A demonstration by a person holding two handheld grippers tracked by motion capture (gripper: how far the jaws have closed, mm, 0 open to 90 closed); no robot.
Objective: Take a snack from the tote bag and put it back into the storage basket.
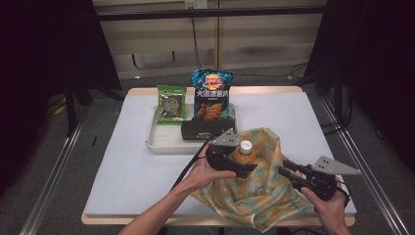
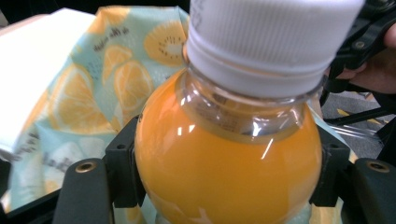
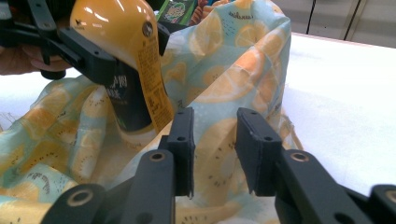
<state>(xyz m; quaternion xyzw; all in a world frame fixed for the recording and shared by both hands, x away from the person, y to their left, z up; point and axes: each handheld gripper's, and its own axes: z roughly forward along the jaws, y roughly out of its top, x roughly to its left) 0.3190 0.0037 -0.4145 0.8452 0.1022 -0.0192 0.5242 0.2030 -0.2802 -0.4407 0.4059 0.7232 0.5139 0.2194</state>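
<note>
From above, your left gripper (image 1: 234, 164) clamps an orange juice bottle (image 1: 243, 155) upright over the citrus-print bag (image 1: 254, 196), seemingly for bagging. In the left gripper view, both jaws press the bottle's shoulder below its white cap (image 2: 271, 37). In the right gripper view, your right gripper (image 3: 215, 154) is parted, fabric between its jaws, unpinched.

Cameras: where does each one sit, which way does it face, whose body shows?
High view: fixed above the person's side, looking forward and down on the table; both forearms enter from below, left gripper, right gripper.
Left gripper view: rides the left gripper, looking along its jaws, which clamp the juice bottle; the other hand shows at right.
Right gripper view: rides the right gripper, jaws apart, facing the fruit-print bag.
Shared: all three show the bottle and the bag.
</note>
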